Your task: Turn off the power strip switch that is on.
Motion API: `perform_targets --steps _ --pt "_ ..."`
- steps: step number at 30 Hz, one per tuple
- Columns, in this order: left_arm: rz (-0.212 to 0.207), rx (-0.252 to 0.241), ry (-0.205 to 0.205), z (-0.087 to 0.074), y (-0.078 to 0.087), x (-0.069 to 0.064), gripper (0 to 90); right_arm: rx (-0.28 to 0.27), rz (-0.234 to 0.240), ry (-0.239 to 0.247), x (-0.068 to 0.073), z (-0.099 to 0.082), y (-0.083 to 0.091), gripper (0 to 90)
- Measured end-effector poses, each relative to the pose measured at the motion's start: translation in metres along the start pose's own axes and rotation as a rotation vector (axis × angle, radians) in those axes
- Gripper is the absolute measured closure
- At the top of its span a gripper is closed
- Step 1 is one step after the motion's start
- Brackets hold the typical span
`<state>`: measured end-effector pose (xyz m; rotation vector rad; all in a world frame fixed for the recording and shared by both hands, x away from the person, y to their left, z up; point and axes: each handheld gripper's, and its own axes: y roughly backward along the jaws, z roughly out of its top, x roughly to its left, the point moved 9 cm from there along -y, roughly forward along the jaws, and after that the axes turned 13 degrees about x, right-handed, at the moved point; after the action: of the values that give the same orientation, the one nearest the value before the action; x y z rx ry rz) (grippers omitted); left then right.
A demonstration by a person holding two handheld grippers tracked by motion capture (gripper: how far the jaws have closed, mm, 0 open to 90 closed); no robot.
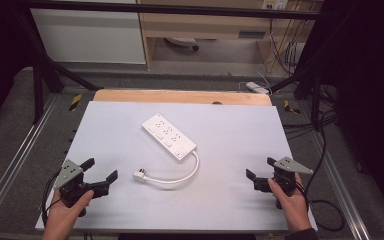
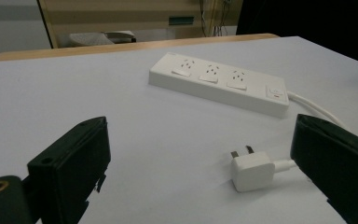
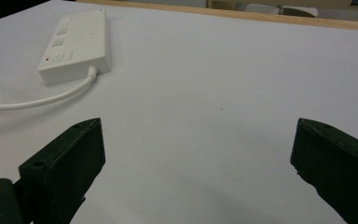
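Both sets of jaws are standing wide apart and gripping nothing: your left gripper (image 1: 100,175) is resting at the near left of the desk (image 1: 230,200), your right gripper (image 1: 260,168) at the near right. You are looking at a white power strip (image 1: 169,136) lying diagonally in the middle of the desk, its cable (image 1: 182,176) curling toward you and ending in a white plug (image 2: 251,170) that is lying flat, just beside your left gripper, prongs pointing away from you.

Judging by that closeness, the plug is the likely thing to pick up. It is sitting low on the desk, so jaws closing too high could be skidding it away instead of catching it. Pulling on it could also be dragging the strip across the desk by the cable (nothing is holding the strip down). A grip across the prongs would leave nothing free to push into a socket.

Count: one power strip with three sockets and one switch, one cable, one plug, two grippers.
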<state>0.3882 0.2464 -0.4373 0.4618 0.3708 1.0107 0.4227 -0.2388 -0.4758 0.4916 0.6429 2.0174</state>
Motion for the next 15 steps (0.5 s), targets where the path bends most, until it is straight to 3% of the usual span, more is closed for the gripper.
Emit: perform_targets --steps 8,15 --pt "-0.002 -0.032 -0.034 0.006 0.003 -0.005 4.6 0.006 -0.007 0.018 0.002 0.0 -0.002 3.1" --pt "-0.011 -0.074 -0.028 0.013 0.008 -0.008 4.6 0.014 -0.01 0.027 0.003 -0.001 -0.003 3.0"
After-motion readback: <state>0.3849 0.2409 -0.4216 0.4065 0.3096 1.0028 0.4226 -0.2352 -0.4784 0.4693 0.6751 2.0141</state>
